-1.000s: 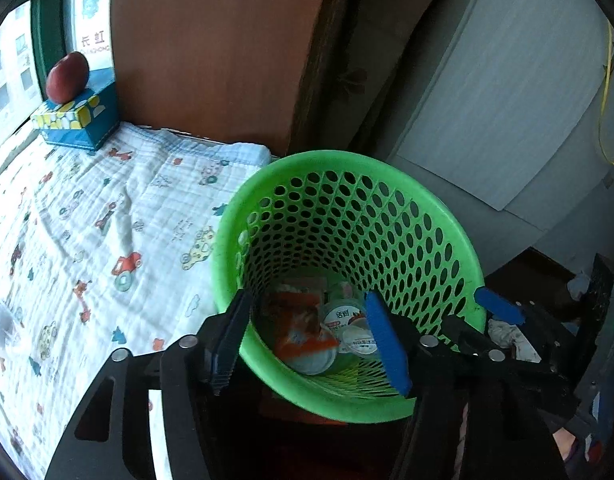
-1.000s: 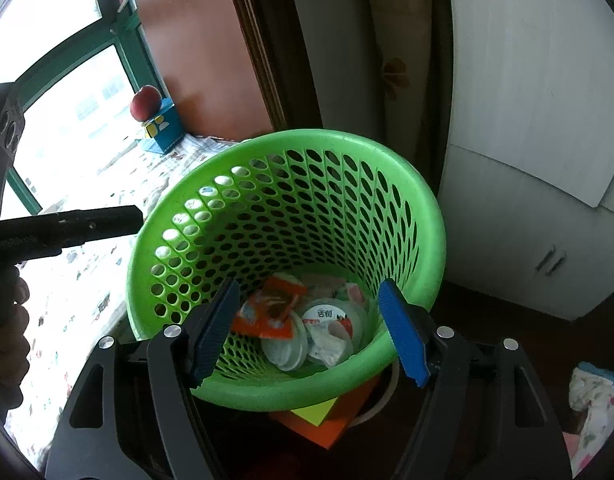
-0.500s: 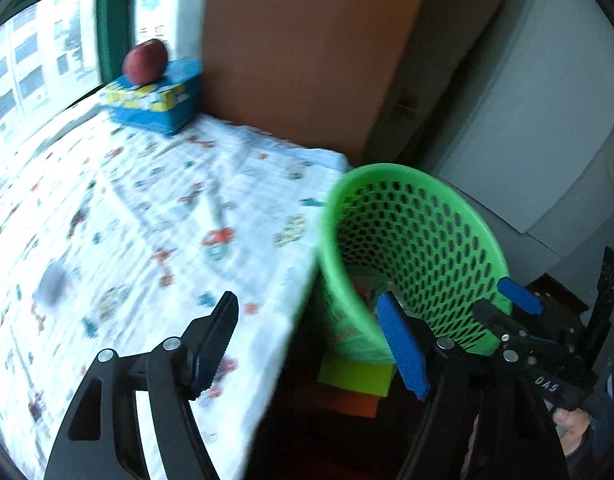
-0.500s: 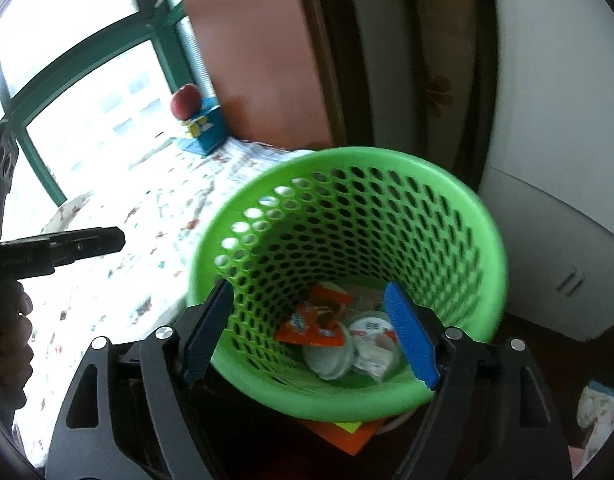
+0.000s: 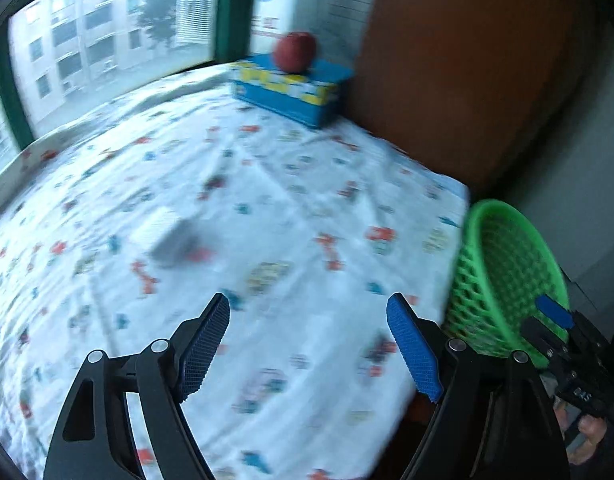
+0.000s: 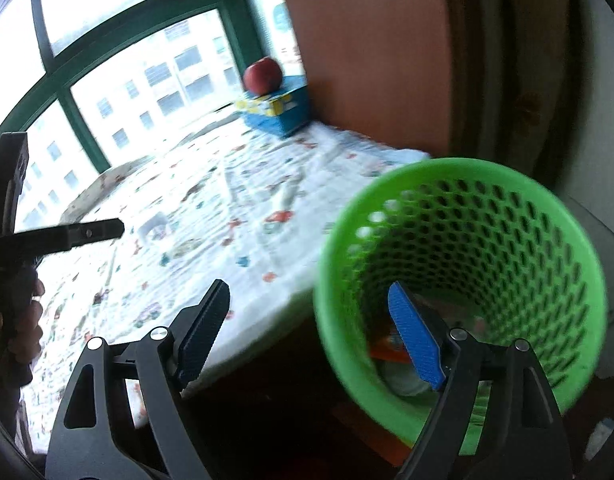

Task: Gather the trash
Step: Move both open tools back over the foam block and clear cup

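A green mesh basket (image 6: 459, 166) stands beside the table's corner, with an orange wrapper (image 6: 387, 354) and a white lid (image 6: 403, 382) at its bottom. My right gripper (image 6: 309, 286) hangs over the basket's near rim, its jaws opening and nothing between them. My left gripper (image 5: 307, 300) is over the patterned cloth (image 5: 291, 216), its jaws also opening with nothing between them. A small grey-white piece (image 5: 171, 236), blurred, lies on the cloth ahead and to the left of it. The basket (image 5: 503, 210) shows at the right edge of the left wrist view.
A blue tissue box (image 5: 295, 94) with a red apple (image 5: 295, 50) on top stands at the table's far end by the window. A brown panel (image 5: 459, 72) rises behind the basket. A hand (image 6: 23, 320) holds the left gripper at the left edge.
Both grippers have swung left, away from above the basket's inside. The left one is now over the cloth, the right one over the basket's rim. Both jaws have widened.
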